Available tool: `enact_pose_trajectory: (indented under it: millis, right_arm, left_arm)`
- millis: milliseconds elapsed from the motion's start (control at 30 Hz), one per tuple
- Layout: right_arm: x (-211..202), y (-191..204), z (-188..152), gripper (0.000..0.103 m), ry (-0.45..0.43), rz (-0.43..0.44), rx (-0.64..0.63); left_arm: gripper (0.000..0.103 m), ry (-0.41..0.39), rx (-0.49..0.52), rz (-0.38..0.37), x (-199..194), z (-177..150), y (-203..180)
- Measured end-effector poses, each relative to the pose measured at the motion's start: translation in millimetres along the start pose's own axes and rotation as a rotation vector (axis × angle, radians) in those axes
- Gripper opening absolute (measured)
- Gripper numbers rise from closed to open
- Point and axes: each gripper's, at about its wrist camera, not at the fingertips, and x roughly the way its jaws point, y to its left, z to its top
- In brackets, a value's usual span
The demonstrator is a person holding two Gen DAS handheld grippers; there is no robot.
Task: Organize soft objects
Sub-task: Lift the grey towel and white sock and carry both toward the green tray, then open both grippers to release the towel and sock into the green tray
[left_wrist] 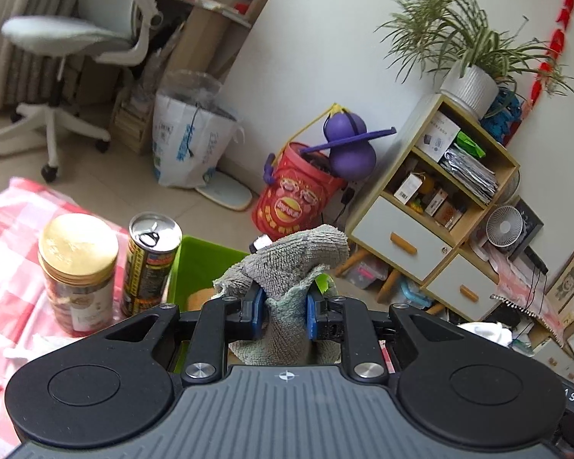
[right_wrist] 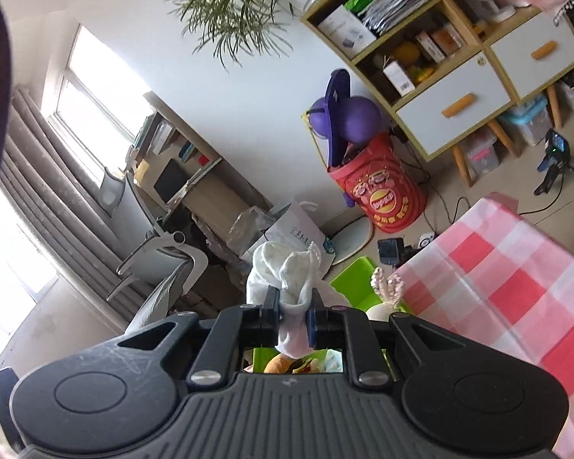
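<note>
A grey towel (left_wrist: pixel 287 267) is pinched between the blue pads of the left tongs (left_wrist: pixel 286 308), raised above a green bin (left_wrist: pixel 199 264). The right tongs (right_wrist: pixel 294 311) are clamped on a white sock (right_wrist: pixel 287 279), also over the green bin. The bin sits on a bench with a pink checked cloth (right_wrist: pixel 497 279), beside a can (left_wrist: pixel 151 264) and a gold-lidded jar (left_wrist: pixel 78 271).

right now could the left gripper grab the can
Probably not: the left gripper is shut on a grey cloth. The can stands unobstructed beside the green bin, but the cloth must go first.
</note>
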Motion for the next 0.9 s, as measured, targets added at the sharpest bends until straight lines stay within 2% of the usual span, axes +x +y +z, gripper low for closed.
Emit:
enact_pose_trajectory:
  millis: [233,367,633,733,800,867,900]
  right_arm:
    - [47.2,2.7,-9.1,0.000,0.077,0.024,0.012]
    - [71.5,0.4,-13.6,0.000,0.108,0.008,0.031]
    - [102.1,1.2,-14.4,0.000,0.136,-0.042,0.014]
    - [111.1,1.5,-16.1,0.000,0.139,-0.066,0.000]
    - [119.2,-1.4,-18.1,0.000,0.152,-0.087,0.002]
    - [124.2,-7.2,-20.4,0.000,0.164,-0.091,0.011]
    - [124.6,-9.3,-20.5,0.004,0.169,-0.096,0.015]
  left_arm:
    - [0.020,0.068,-0.049,-0.033,35.9,4.6,10.1]
    - [0.020,0.090,-0.079,-0.063,53.3,5.0,12.8]
    - [0.020,0.097,-0.077,-0.045,76.4,6.1,16.1]
    - [0.031,0.098,-0.079,-0.041,85.7,6.4,16.3]
    - [0.053,0.088,-0.105,-0.042,91.1,2.9,20.9]
    - [0.066,0.091,-0.121,-0.029,94.5,0.0,25.5]
    - [0.068,0.094,-0.122,-0.017,94.5,0.7,26.2]
